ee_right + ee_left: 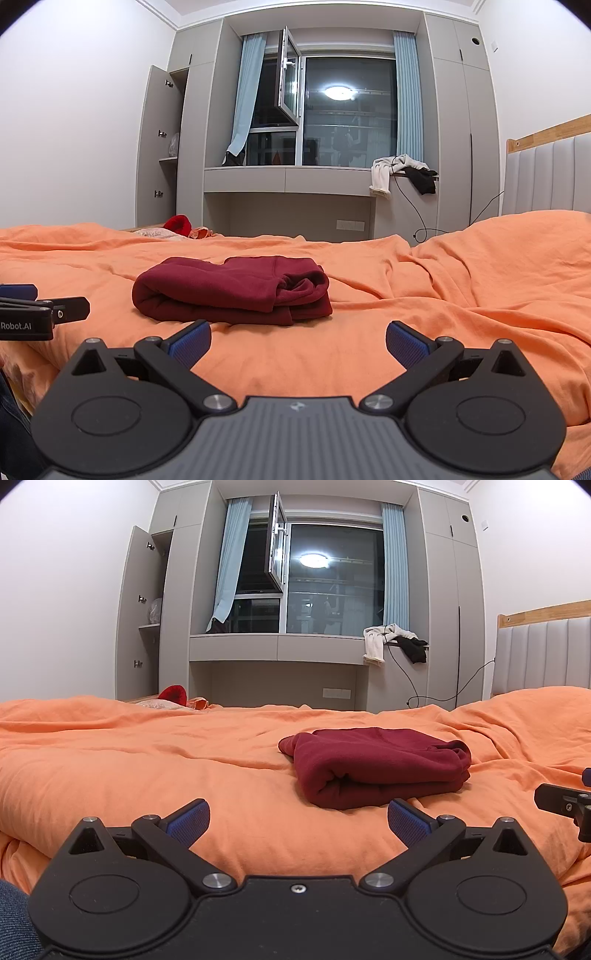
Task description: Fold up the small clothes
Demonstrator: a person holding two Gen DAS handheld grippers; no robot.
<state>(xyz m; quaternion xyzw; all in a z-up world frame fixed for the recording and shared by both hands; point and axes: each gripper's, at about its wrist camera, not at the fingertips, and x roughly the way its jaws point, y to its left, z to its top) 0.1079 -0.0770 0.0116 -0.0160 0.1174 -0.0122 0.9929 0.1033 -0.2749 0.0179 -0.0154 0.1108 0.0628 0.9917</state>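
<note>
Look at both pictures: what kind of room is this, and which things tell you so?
A bedroom: a bed with a padded headboard, a built-in wardrobe, and a curtained window.

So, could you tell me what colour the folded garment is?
Dark red garment, clearest in the right wrist view.

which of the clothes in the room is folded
The maroon garment on the orange duvet is folded; the white and black clothes hang loosely off the window ledge.
</note>
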